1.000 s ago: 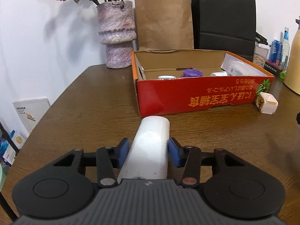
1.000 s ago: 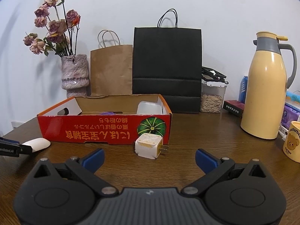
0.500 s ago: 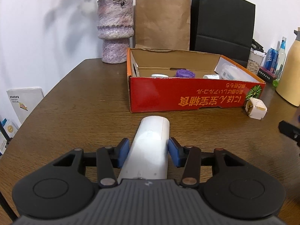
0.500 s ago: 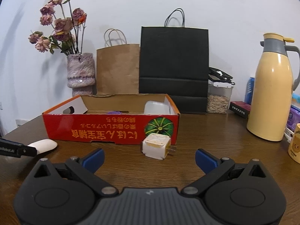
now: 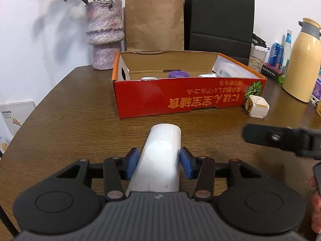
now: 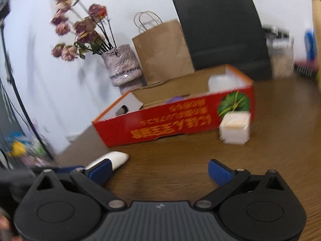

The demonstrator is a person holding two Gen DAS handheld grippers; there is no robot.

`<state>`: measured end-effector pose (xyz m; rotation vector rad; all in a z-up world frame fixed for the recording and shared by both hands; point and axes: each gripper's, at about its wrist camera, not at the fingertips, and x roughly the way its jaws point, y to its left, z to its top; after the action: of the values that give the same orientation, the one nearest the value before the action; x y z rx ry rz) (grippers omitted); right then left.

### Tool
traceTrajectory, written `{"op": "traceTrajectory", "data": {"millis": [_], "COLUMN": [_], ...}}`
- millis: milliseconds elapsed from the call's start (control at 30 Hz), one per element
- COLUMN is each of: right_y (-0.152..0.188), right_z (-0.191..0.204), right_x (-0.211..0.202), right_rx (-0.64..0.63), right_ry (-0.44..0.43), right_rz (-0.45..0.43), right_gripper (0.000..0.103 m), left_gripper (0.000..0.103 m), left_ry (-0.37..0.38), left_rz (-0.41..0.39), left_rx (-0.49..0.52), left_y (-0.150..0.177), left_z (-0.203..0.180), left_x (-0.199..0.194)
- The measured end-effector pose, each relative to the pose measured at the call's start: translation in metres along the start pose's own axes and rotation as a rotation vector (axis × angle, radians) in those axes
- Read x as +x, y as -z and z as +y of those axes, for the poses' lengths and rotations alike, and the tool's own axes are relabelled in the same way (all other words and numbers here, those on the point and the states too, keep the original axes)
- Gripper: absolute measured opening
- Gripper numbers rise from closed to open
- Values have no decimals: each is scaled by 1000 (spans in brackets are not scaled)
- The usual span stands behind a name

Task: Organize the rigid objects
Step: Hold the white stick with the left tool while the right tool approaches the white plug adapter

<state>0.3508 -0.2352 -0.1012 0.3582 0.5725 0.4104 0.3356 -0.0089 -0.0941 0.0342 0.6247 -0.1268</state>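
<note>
Black right gripper (image 5: 280, 140) has entered beside the clamped white device (image 5: 160, 156).

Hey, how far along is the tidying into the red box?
Partly done: the red box already holds a purple ring and some white items. In hand: the left tongs grip a white cylinder. Left: the white plug cube still outside; the empty right tongs are closing.

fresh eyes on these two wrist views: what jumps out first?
The red cardboard box in mid-table, open-topped with a few small items inside. Next, the white cylinder clamped in the left gripper, pointing at the box. Then the white plug cube on the table at the box's right front corner, with the right gripper empty, its jaws closing.
</note>
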Motion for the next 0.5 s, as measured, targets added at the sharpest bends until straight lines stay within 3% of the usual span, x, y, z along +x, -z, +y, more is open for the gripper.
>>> {"op": "traceTrajectory", "data": {"millis": [167, 367, 500], "right_y": [2, 4, 4], "right_z": [-6, -1, 3], "right_x": [23, 42, 49], "right_rx": [145, 227, 261], "right_ry": [-105, -182, -211], "right_rz": [87, 129, 145], "right_gripper": [78, 62, 60], "left_gripper": [46, 46, 46], "left_ry": [7, 9, 9], "left_rz": [7, 7, 5], "left_rx": [0, -1, -4], "left_y": [1, 1, 1], "left_z": [-3, -5, -5], "left_x": [1, 1, 1]}}
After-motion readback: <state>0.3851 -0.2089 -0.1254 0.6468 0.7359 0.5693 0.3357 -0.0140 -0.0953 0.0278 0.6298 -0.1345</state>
